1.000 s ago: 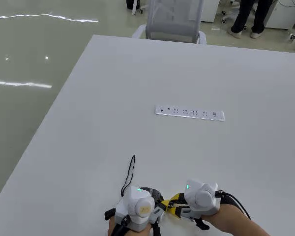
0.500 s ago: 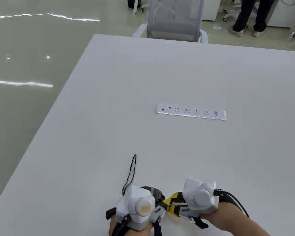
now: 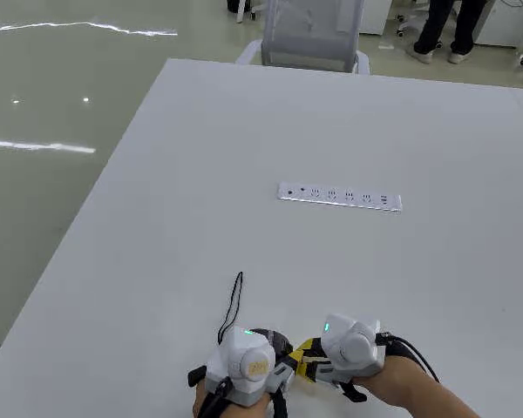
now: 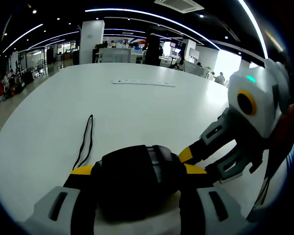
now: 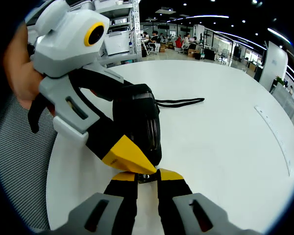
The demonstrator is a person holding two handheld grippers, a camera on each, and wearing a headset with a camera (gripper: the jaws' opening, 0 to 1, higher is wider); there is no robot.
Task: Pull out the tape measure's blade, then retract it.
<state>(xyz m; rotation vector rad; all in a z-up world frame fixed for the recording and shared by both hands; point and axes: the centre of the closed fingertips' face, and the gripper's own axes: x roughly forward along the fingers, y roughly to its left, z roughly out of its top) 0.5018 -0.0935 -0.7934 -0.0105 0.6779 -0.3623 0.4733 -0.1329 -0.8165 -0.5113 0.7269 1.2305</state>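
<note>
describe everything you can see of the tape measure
The tape measure is a rounded black case, rubbery-looking, with a glossy ribbed side. It is held low over the white table, near the person's edge, clamped across by the left claw. The right claw pinches at its lower front, seemingly on the blade tab; no blade is drawn out. A black cord loop trails from it and lies flat on the table.

Black tape measure [image 4: 137, 176] and black strap [image 4: 88, 134] on white table [image 4: 137, 105].
</note>
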